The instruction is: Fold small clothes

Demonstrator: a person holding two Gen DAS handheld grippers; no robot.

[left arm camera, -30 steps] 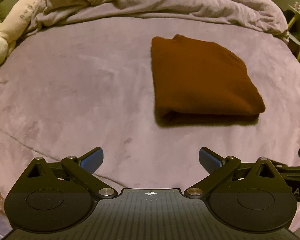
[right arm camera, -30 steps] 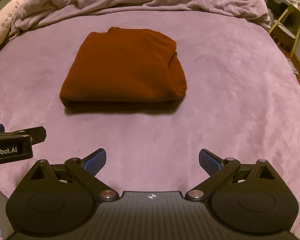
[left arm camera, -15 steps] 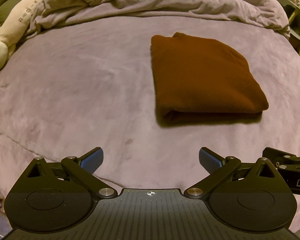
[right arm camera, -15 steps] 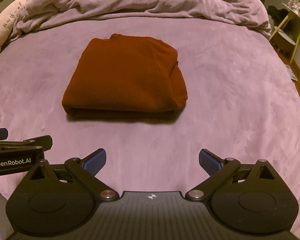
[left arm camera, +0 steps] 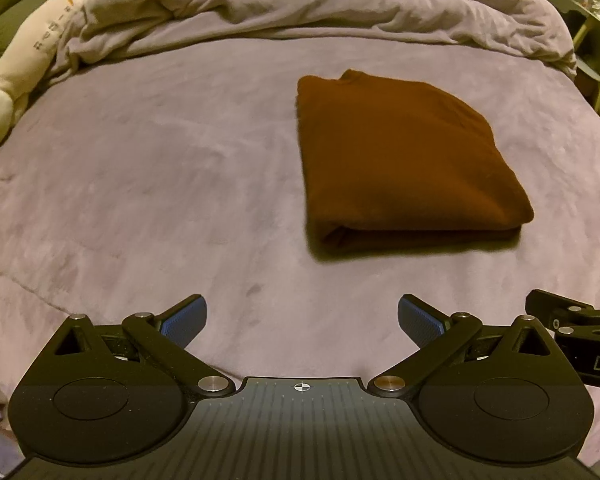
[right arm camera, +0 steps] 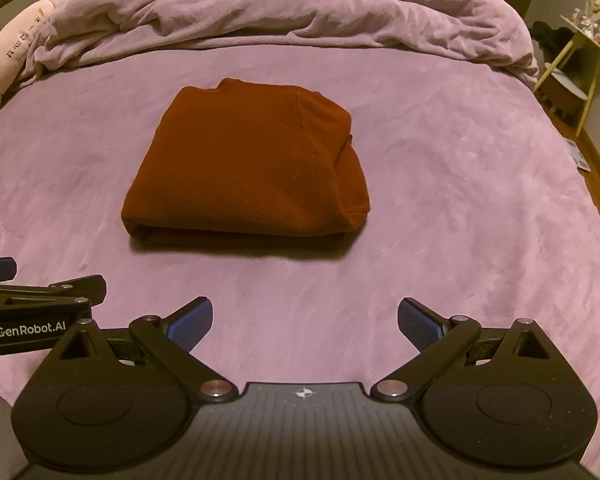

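A rust-brown garment lies folded into a neat rectangle on the purple bed cover. In the right wrist view the garment sits ahead and slightly left. My left gripper is open and empty, held above the cover, with the garment ahead to its right. My right gripper is open and empty, short of the garment's near folded edge. Neither gripper touches the cloth. Part of the left gripper's body shows at the left of the right wrist view.
A bunched purple duvet lies across the back of the bed. A cream plush toy lies at the far left. A small side table stands off the bed's right side.
Both grippers have drawn back and risen slightly from the folded garment, so it sits a little farther off in both views. The garment has not moved. Both stay open.
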